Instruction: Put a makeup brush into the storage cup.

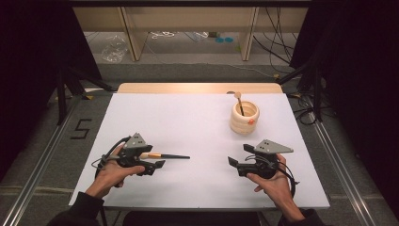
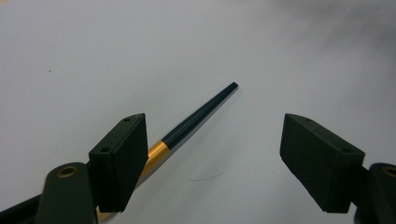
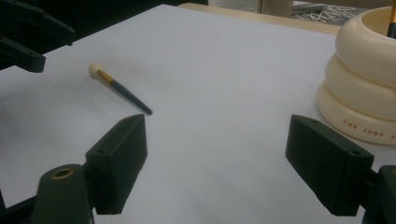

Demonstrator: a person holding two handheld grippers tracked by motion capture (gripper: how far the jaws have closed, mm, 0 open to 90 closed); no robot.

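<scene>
Your left hand-held gripper (image 1: 157,165), jaws apart, sits just beside the makeup brush (image 1: 164,156), whose handle points rightward across the desk (image 1: 197,127).

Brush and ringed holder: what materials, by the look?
Brush: dark glossy tapered handle, likely lacquered wood or plastic; gold band looks metal, shiny; pale tuft looks like soft bristle. Ringed holder: cream, smooth stacked rings with printed lettering, probably ceramic or moulded plastic; cannot tell which.

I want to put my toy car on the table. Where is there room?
The widest bare patch is the white table top's far left, beyond the makeup brush. The middle, between both hand-held grippers, is free too. The far right corner is crowded by the cream ribbed holder.
</scene>
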